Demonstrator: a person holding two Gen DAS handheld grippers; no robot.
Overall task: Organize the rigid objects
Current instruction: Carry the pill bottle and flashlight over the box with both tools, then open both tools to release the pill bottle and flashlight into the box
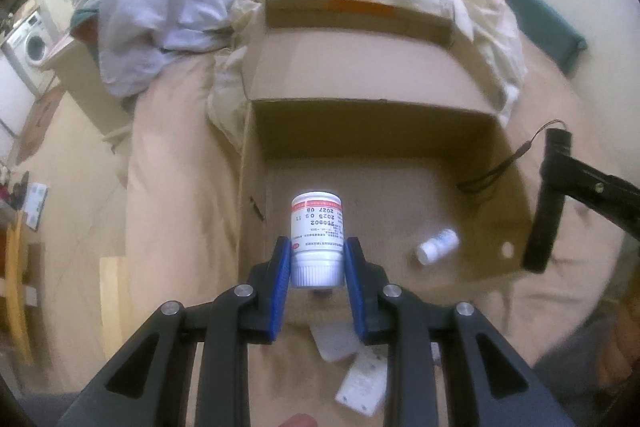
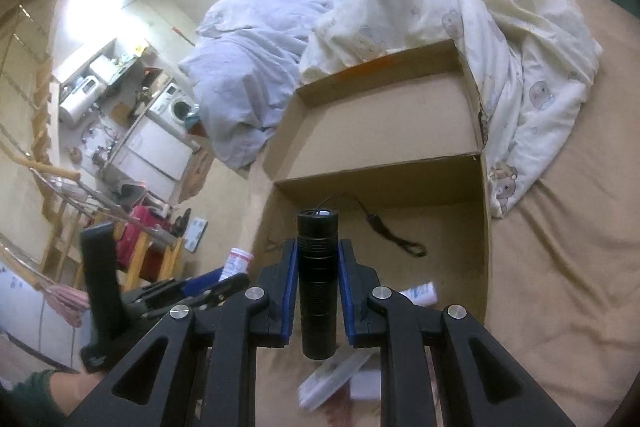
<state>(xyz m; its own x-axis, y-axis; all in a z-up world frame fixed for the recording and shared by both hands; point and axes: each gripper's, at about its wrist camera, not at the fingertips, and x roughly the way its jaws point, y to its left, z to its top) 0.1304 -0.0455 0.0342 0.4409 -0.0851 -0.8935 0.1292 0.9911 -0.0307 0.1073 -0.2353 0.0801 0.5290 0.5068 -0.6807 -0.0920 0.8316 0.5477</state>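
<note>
Left gripper [image 1: 317,259] is clamped on a white medicine bottle [image 1: 317,241], cap toward the wrist, base pointing out over the cardboard box [image 1: 372,115]. The blue pads pinch low on the body near the ribbed cap, which looks chosen to leave most of the bottle free so it can be set down base first.

Right gripper [image 2: 318,263] is closed on a black flashlight [image 2: 318,267], gripped around the knurled mid-body with the lens end forward. Its wrist strap [image 2: 384,227] trails ahead onto the box floor at roughly 1 o'clock from the flashlight.

The box sits on a bed [image 2: 560,267], open side up. A divider splits it into a near and a far compartment. Both held items hang over the near one; the far one looks empty. In the left wrist view a smaller white bottle [image 1: 438,246] already lies on its side in the near compartment, at 3 o'clock from the held bottle.

My read: carry phase, both items headed for the near compartment. Risk: the strap could snag on the box wall.

Flat white packets [image 1: 360,375] lie on the bed below the left gripper, at 6 o'clock, outside the box and likely not yet sorted.
</note>
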